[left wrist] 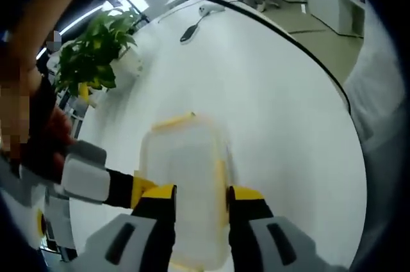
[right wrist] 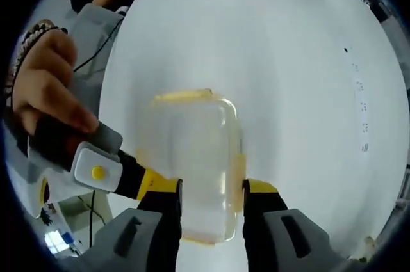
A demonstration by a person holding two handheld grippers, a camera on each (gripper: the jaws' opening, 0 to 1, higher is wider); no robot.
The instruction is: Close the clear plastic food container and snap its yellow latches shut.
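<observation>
The clear plastic container (left wrist: 186, 176) lies flat on the white table, blurred, with a yellow latch (left wrist: 173, 120) at its far end and another (left wrist: 221, 176) along its right side. My left gripper (left wrist: 202, 200) stands open just over its near end, jaws apart. The right gripper's yellow-tipped finger (left wrist: 144, 189) comes in from the left against the container's side. In the right gripper view the container (right wrist: 192, 163) sits under my open right gripper (right wrist: 211, 196), with yellow latches at the far end (right wrist: 182, 96) and right side (right wrist: 238, 173). The left gripper (right wrist: 96, 171), held by a hand, reaches in from the left.
The round white table (left wrist: 269, 93) has a dark edge at the right. A potted green plant (left wrist: 93, 51) stands at the left and a dark handled tool (left wrist: 189, 32) lies far back. A person's hand (right wrist: 45, 86) and a cable are at the left.
</observation>
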